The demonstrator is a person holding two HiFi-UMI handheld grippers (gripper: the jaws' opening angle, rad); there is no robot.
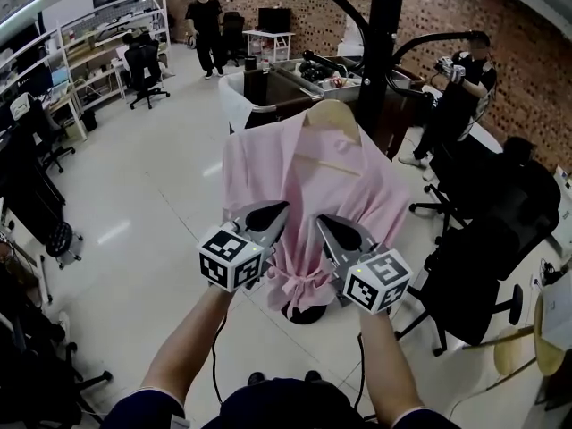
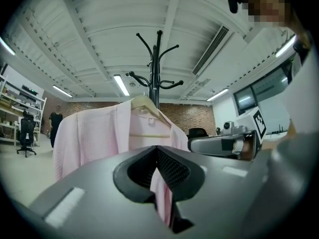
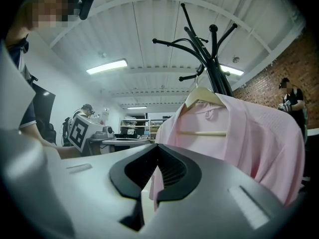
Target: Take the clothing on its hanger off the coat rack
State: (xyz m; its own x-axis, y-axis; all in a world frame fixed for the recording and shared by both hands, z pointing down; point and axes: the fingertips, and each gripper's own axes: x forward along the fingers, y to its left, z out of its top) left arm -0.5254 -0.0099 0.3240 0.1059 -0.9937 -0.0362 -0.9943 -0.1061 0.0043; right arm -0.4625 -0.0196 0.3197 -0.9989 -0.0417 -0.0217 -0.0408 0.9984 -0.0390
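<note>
Left gripper (image 1: 275,209) and right gripper (image 1: 323,223) pinch the pink robe (image 1: 295,177) — coat rack (image 1: 380,52) just behind, office chairs (image 1: 487,248) crowding right, floor (image 1: 152,195) open left.

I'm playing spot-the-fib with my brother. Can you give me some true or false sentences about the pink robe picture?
1. The pink robe hangs on a wooden hanger. True.
2. The coat rack is white. False: it is black.
3. The left hand-held gripper is pinching the robe's fabric. True.
4. The robe is lying in a heap on the floor. False: it hangs on its hanger.
5. The right hand-held gripper is wide open and empty. False: its jaws are shut on pink fabric.
</note>
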